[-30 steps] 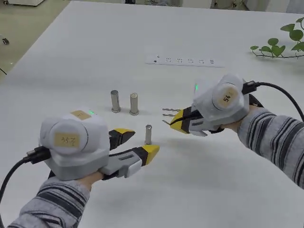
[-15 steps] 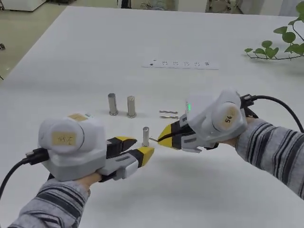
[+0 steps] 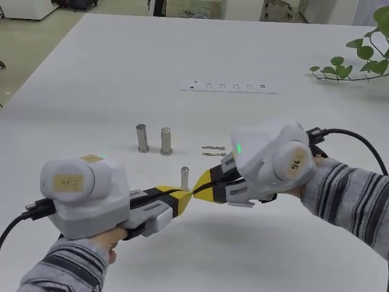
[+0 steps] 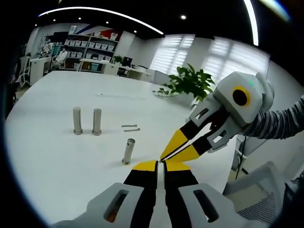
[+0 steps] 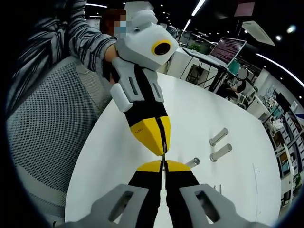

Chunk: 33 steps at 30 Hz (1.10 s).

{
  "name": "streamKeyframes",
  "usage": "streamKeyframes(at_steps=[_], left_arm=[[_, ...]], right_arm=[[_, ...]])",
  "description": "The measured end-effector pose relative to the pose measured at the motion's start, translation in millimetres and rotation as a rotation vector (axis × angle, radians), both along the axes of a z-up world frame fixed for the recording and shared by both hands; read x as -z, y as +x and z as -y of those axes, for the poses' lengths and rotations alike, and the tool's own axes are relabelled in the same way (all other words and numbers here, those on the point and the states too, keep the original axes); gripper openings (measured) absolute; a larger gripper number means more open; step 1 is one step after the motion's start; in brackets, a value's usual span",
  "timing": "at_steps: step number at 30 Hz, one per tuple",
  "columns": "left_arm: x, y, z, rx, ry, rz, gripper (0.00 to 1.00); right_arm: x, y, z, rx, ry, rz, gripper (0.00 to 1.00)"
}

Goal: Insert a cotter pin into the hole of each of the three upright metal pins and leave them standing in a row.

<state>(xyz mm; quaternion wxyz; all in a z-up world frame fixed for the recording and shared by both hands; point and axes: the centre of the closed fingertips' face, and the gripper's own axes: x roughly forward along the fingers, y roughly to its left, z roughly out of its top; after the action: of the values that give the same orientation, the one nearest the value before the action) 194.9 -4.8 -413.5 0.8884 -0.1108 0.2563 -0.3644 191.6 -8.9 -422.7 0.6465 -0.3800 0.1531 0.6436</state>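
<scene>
The left gripper and the right gripper meet nose to nose, a little below the middle of the head view. Both sets of jaws are squeezed together. Between the two noses is a very thin cotter pin. The right jaws pinch one end. The left jaws seem to pinch the other end, but the pin is so small that I am not sure.

The near metal pin stands on the bench, just behind the two noses. The far left pin and the far right pin stand side by side, up and to the left of it. Two spare cotter pins lie flat to the right of those two.

I think the cotter pin is being passed over or turned to get a better hold. To do this well, one gripper should not let go until the other has a firm pinch. Hold it by one end so that a long straight bit sticks out. Keep it level.

Then aim it at the hole in the near metal pin. The hole is too small to see here, so go slowly. Push gently, because the metal pin is thin and could tip over. The free gripper could hold it steady.
</scene>
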Motion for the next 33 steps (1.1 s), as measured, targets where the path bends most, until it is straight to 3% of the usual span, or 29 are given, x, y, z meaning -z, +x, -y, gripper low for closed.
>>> streamKeyframes(at_steps=[15,19,23,30,33], left_arm=[[-0.3,-4.1,1.6,0.011,-0.028,-0.025,0.0],[-0.9,-6.3,2.3,0.04,-0.004,-0.002,0.0],[1.5,-9.7,2.6,0.077,0.048,0.017,0.0],[-0.6,-12.0,4.3,0.089,0.049,0.027,0.0],[-4.3,-12.8,6.6,0.099,0.026,0.03,0.0]], right_arm=[[1.7,-5.2,-0.7,-0.019,-0.018,0.02,0.0],[0.2,-4.0,0.2,-0.006,-0.01,0.014,0.0],[0.9,-0.5,3.3,0.004,-0.019,0.026,0.0],[1.3,-2.3,5.3,-0.007,-0.029,0.037,0.0],[1.8,-3.8,4.7,-0.018,-0.036,0.053,0.0]])
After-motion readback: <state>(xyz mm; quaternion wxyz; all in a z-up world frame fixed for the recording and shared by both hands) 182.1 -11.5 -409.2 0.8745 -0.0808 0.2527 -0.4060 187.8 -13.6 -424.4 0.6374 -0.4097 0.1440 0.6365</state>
